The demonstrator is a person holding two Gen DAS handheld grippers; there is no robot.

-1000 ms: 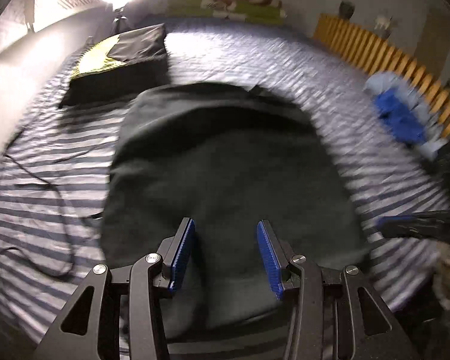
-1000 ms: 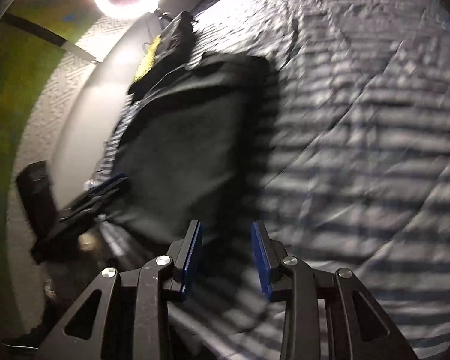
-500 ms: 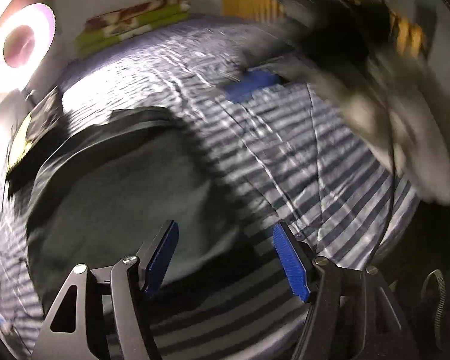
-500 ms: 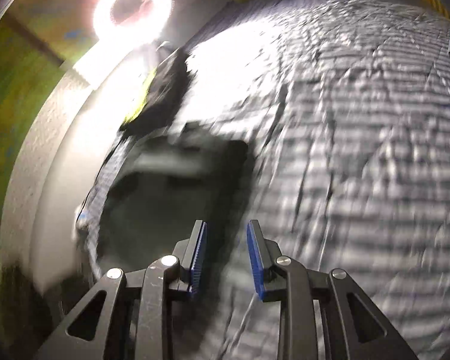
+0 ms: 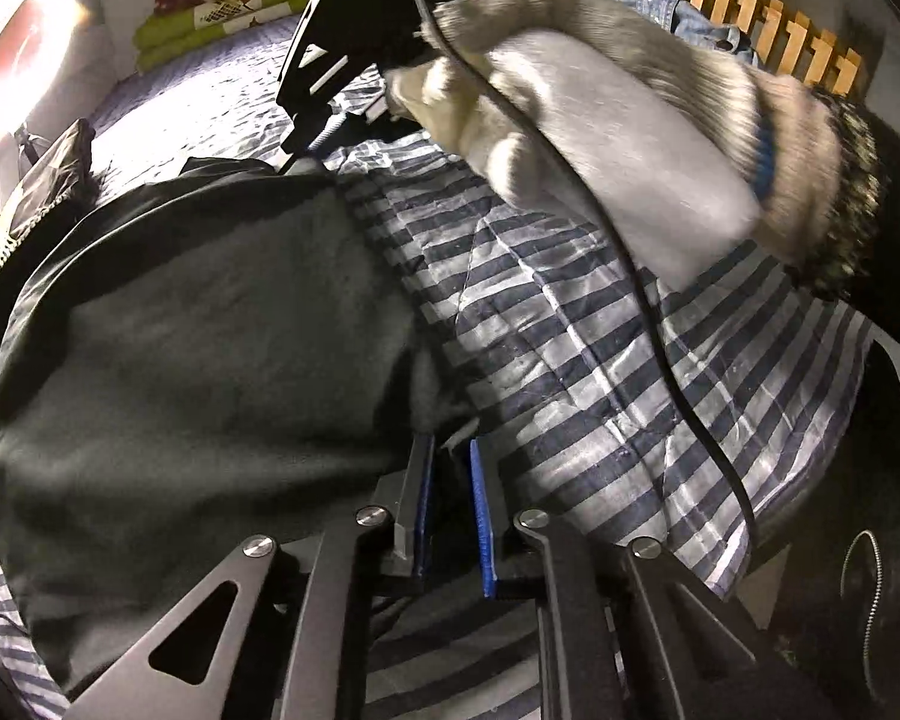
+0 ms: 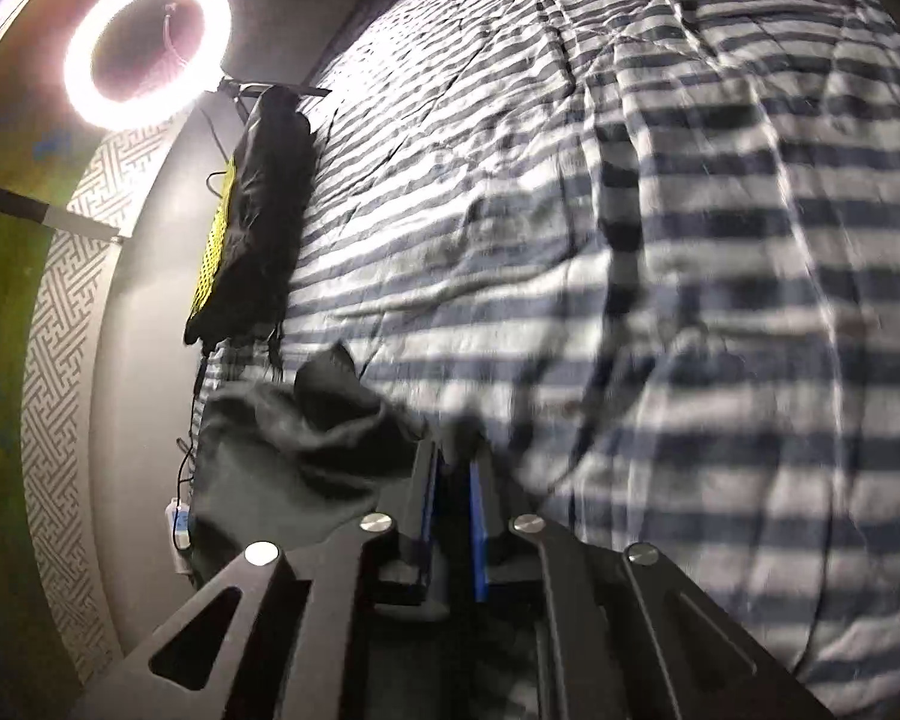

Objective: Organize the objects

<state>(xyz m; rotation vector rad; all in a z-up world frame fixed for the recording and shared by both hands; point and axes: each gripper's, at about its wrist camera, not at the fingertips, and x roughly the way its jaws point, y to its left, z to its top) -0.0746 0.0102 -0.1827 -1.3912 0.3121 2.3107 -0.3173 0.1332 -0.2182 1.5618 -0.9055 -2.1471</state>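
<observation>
now the left hand-held gripper [image 5: 452, 501] sits at the lower middle of the left wrist view, its blue pads [image 5: 481, 516] drawn close together and pinching the near corner of the dark grey garment [image 5: 198, 348]. that garment spreads over the left and centre of the frame, lying on the striped bed cover [image 5: 570, 348]. at the upper middle of the same view the right hand-held gripper [image 5: 306, 159] reaches down to the garment's far corner, held by a gloved right hand [image 5: 600, 120] that fills the upper right (a black cable [image 5: 660, 360] trails from it down across the stripes).

from the right wrist view, the right hand-held gripper [image 6: 453, 480] shows at the lower middle with its pads nearly pressed together on a bunched corner of the dark grey garment [image 6: 306, 438], which rises in folds at the lower left of the frame. a black and yellow bag [image 6: 252, 222] lies along the bed's edge at centre left, apart from the garment. a ring light [image 6: 147, 45] glows at the upper left. green folded bedding [image 5: 210, 18] sits at the upper left of the left wrist view, and wooden slats [image 5: 720, 0] run along the upper right.
</observation>
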